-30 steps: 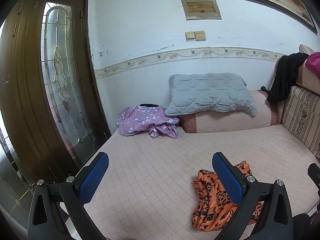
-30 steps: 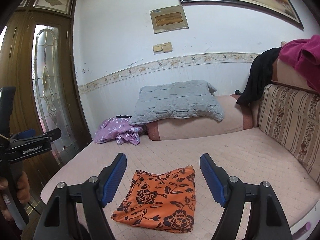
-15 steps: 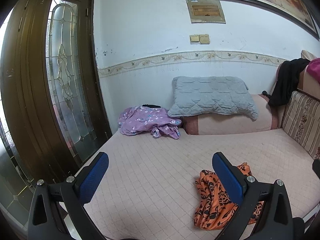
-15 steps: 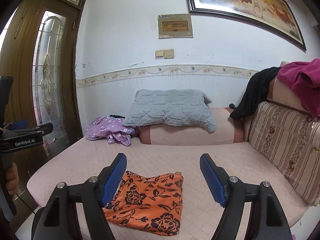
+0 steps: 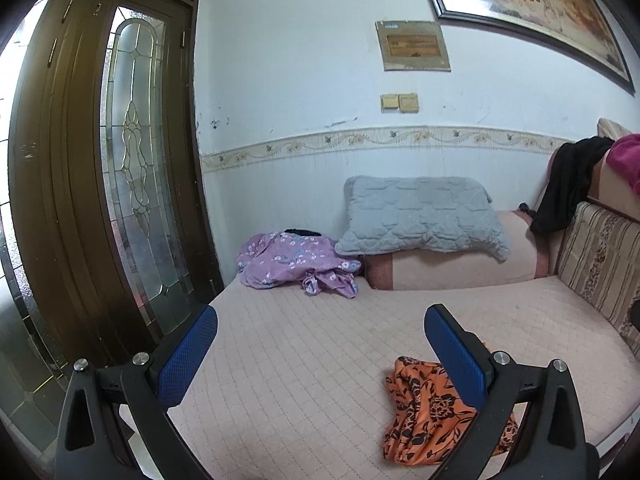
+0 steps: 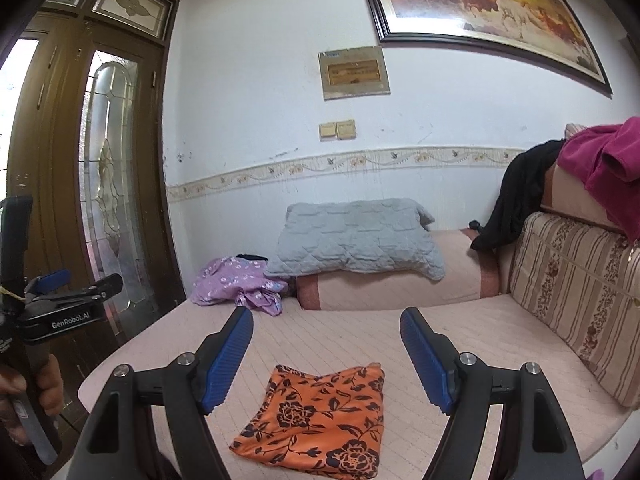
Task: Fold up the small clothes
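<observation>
An orange cloth with black flowers (image 6: 320,420) lies flat and folded near the front edge of the pink bed (image 6: 360,332). It also shows in the left wrist view (image 5: 424,412), partly behind the right finger. My right gripper (image 6: 326,320) is open and empty, held above and in front of the cloth. My left gripper (image 5: 320,316) is open and empty, held off the bed's left front, left of the cloth. A crumpled purple flowered garment (image 5: 292,258) lies at the bed's far left; it also shows in the right wrist view (image 6: 236,280).
A grey quilted pillow (image 5: 420,212) rests on a pink bolster (image 5: 460,268) against the wall. A striped cushion (image 6: 580,292) with black and magenta clothes (image 6: 600,164) on top bounds the right side. A brown glass door (image 5: 120,184) stands left.
Both grippers have drawn back and tilted up, away from the orange cloth, so more wall and the picture show. Both stay open and the cloth has not moved.
</observation>
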`<state>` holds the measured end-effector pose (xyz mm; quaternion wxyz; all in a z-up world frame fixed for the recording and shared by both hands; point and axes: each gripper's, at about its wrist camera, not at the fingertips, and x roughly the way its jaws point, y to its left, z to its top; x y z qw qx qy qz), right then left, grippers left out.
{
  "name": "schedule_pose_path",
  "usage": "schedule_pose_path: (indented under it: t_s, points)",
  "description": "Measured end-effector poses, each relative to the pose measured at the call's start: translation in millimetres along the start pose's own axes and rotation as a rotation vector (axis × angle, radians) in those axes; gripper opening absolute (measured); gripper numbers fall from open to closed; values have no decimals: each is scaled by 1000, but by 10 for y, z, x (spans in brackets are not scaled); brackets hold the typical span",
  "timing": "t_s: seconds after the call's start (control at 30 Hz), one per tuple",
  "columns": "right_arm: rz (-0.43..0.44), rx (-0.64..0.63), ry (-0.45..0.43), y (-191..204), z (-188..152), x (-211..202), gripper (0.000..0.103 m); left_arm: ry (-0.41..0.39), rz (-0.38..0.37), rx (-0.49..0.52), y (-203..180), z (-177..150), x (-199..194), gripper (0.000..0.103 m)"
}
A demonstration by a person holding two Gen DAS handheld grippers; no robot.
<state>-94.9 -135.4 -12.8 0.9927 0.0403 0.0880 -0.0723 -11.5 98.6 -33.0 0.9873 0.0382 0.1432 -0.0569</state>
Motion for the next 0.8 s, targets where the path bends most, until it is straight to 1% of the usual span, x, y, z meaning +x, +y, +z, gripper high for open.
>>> schedule_pose_path:
  t_s: [0.2, 0.37, 0.67, 0.8]
  points:
    - [-4, -32, -31, 94, 73, -153, 81, -31, -27, -2, -15, 54, -151, 103]
    - [-12, -55, -32, 154, 81, -152, 81, -48, -40, 5, -49, 69, -188, 103]
    - [-14, -56, -27, 127, 123, 23, 81, -43, -22, -31, -81, 184, 68, 103]
    - [-31, -46, -4, 38, 124, 222, 81, -31, -18, -42, -115, 207, 266, 103]
